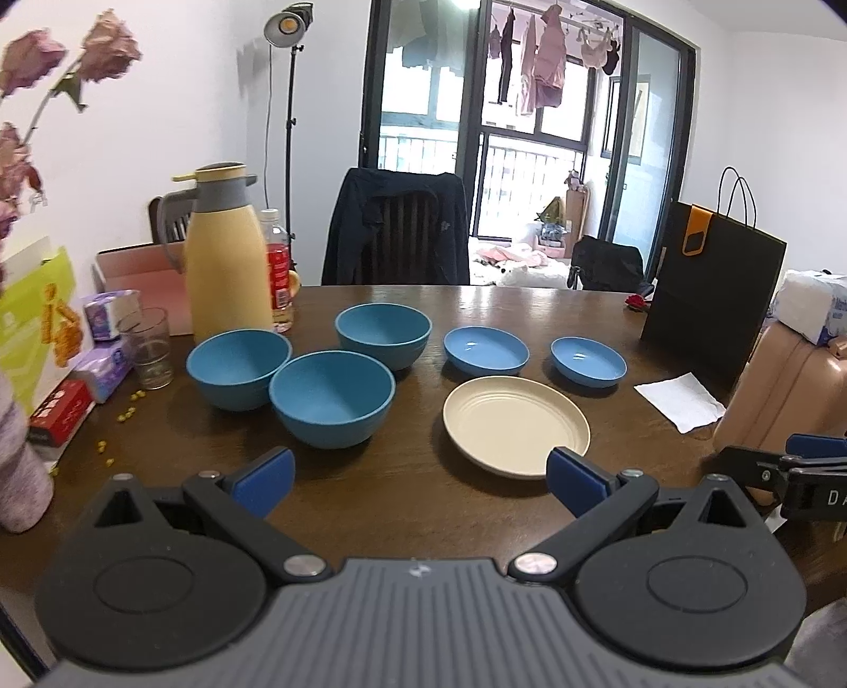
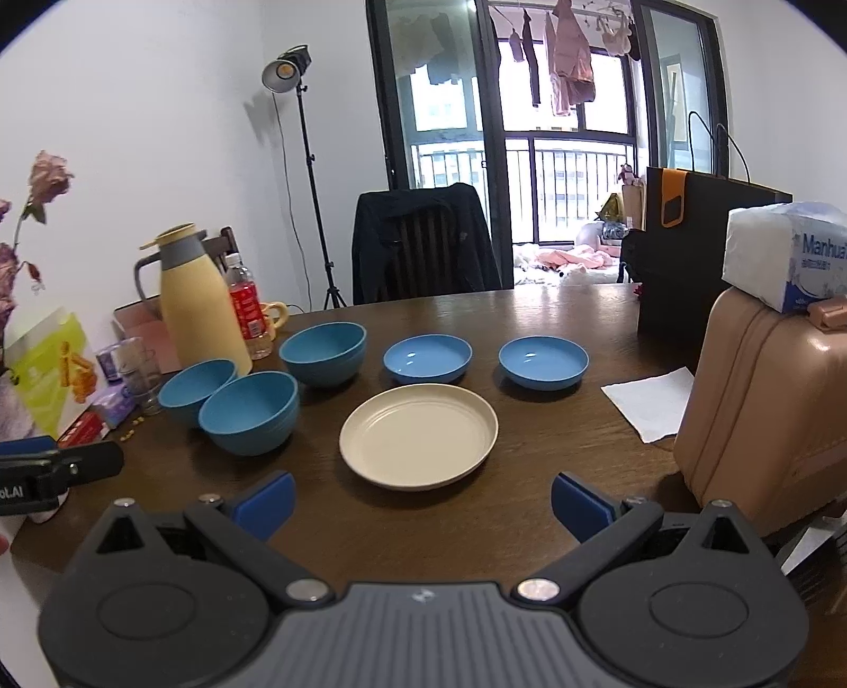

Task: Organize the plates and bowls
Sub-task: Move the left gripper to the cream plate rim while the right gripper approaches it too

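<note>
- Dark wooden table [image 1: 402, 508] is being seen in a room with white walls, a glazed balcony door with clothes hanging beyond it, a lamp on a stand [image 1: 288, 26] and a chair draped with a dark jacket [image 1: 397, 227].
- Three deep blue bowls [image 1: 332, 398] are being shown clustered left of centre, two of them touching; two shallow blue dishes [image 1: 486, 349] are sitting apart behind a cream plate [image 1: 516, 426], which is lying nearest the grippers.
- A yellow jug [image 1: 225, 254], a bottle [image 1: 278, 270], a glass [image 1: 148, 346] and tissue packs are being crowded along the left edge; a black paper bag [image 1: 709, 296], a white napkin [image 1: 680, 399] and a tan case [image 2: 762, 413] are being kept on the right.
- The left gripper [image 1: 421, 481] is being held with its fingers spread wide, nothing between them.
- The right gripper [image 2: 423, 505] is likewise being held spread and empty, before the plate.
- Each gripper is being cut off at the frame edge in the other's view; the dried flowers at far left are being blurred.
</note>
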Action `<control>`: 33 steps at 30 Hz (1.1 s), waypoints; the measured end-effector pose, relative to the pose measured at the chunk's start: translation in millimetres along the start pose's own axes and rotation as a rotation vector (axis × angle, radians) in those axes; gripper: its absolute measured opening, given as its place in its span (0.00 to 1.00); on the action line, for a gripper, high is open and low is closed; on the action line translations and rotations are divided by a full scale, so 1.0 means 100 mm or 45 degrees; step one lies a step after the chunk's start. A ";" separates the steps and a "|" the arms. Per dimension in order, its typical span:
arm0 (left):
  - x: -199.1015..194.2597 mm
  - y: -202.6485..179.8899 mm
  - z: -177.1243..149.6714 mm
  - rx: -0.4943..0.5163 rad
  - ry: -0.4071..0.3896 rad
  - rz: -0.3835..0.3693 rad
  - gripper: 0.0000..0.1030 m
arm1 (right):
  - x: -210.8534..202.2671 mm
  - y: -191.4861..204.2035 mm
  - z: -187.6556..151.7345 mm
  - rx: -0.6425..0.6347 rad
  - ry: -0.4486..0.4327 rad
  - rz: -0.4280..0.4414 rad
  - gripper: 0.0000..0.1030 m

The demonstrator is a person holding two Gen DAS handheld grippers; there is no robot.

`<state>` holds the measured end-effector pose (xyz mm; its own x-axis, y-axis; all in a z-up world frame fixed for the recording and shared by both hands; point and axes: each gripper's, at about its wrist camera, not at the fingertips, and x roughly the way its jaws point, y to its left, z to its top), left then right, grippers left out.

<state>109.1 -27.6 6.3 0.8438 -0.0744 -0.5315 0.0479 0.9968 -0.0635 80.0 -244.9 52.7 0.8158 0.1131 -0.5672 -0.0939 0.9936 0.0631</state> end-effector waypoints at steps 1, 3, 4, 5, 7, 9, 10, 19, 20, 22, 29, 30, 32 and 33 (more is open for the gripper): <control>0.07 -0.02 0.03 0.002 0.004 -0.004 1.00 | 0.05 -0.02 0.03 0.000 0.003 -0.002 1.00; 0.18 -0.04 0.08 0.005 0.012 -0.007 1.00 | 0.15 -0.06 0.10 0.000 0.013 -0.004 1.00; 0.25 -0.05 0.12 0.006 0.015 -0.010 1.00 | 0.21 -0.08 0.13 0.000 0.018 -0.004 1.00; 0.30 -0.05 0.14 0.005 0.018 -0.014 1.00 | 0.26 -0.09 0.16 -0.002 0.025 -0.006 1.00; 0.43 -0.05 0.20 0.006 0.027 -0.024 1.00 | 0.37 -0.11 0.22 -0.005 0.034 -0.013 1.00; 0.55 -0.07 0.25 0.015 0.038 -0.031 1.00 | 0.48 -0.13 0.27 -0.005 0.041 -0.015 1.00; 0.61 -0.08 0.28 0.020 0.043 -0.033 1.00 | 0.54 -0.14 0.30 -0.003 0.046 -0.014 1.00; 1.24 -0.09 0.54 0.067 0.123 -0.080 1.00 | 1.07 -0.28 0.56 0.032 0.111 -0.036 1.00; 1.30 -0.09 0.56 0.073 0.131 -0.081 1.00 | 1.14 -0.28 0.59 0.029 0.122 -0.047 1.00; 1.44 -0.08 0.61 0.077 0.152 -0.086 1.00 | 1.25 -0.30 0.63 0.029 0.138 -0.063 1.00; 1.83 -0.10 0.74 0.091 0.227 -0.122 1.00 | 1.59 -0.37 0.75 0.065 0.196 -0.087 0.99; 1.88 -0.12 0.75 0.097 0.237 -0.124 1.00 | 1.63 -0.37 0.75 0.066 0.204 -0.095 0.99; 1.97 -0.15 0.77 0.098 0.264 -0.127 1.00 | 1.70 -0.40 0.77 0.075 0.222 -0.110 0.99; 2.00 -0.17 0.78 0.095 0.276 -0.134 1.00 | 1.74 -0.43 0.78 0.081 0.230 -0.112 0.99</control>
<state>319.0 -56.9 -33.6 0.6979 -0.1742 -0.6947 0.1758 0.9820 -0.0697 270.3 -267.4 14.9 0.7034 0.0295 -0.7102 0.0139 0.9984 0.0552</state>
